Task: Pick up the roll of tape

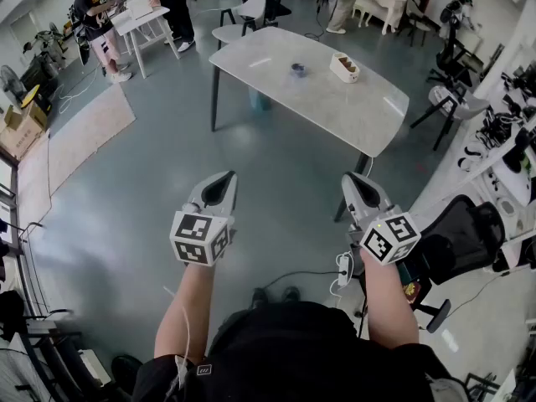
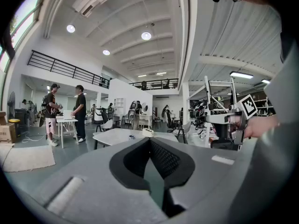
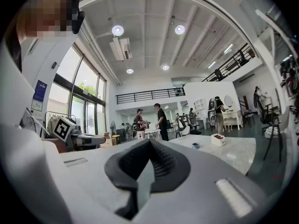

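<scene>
A person stands on the grey floor (image 1: pixel 126 216) of a large workshop, bare forearms out front and a two-jaw tool in each hand. The left tool (image 1: pixel 228 177) is tipped slightly downward. Its own view shows the left tool (image 2: pixel 149 139) with the dark pads fully together and nothing between them. The right tool (image 1: pixel 348 179) is carried level. Its own view shows the right tool (image 3: pixel 149 142) likewise closed at the tips and empty.

Both point toward a pale, marble-patterned bench (image 1: pixel 335 111) on dark legs, which stands well apart from them across open floor. The roll of tape (image 1: pixel 297 70), small and dark, lies flat near the middle of the bench, a little toward its far long edge. It also shows in the left gripper view as the roll of tape (image 2: pixel 132 136) and in the right gripper view as the roll of tape (image 3: pixel 195 145), beyond the closed jaws in each.

A white box (image 1: pixel 344 67) sits near the tape but apart from it, close to the far long edge.

Behind the bench's left end, two people (image 1: pixel 134 11) stand at a small white table (image 1: pixel 138 23). A black office chair (image 1: pixel 456 233) is just beside the right forearm, and a white power strip (image 1: pixel 343 268) lies on the floor between the arms.
</scene>
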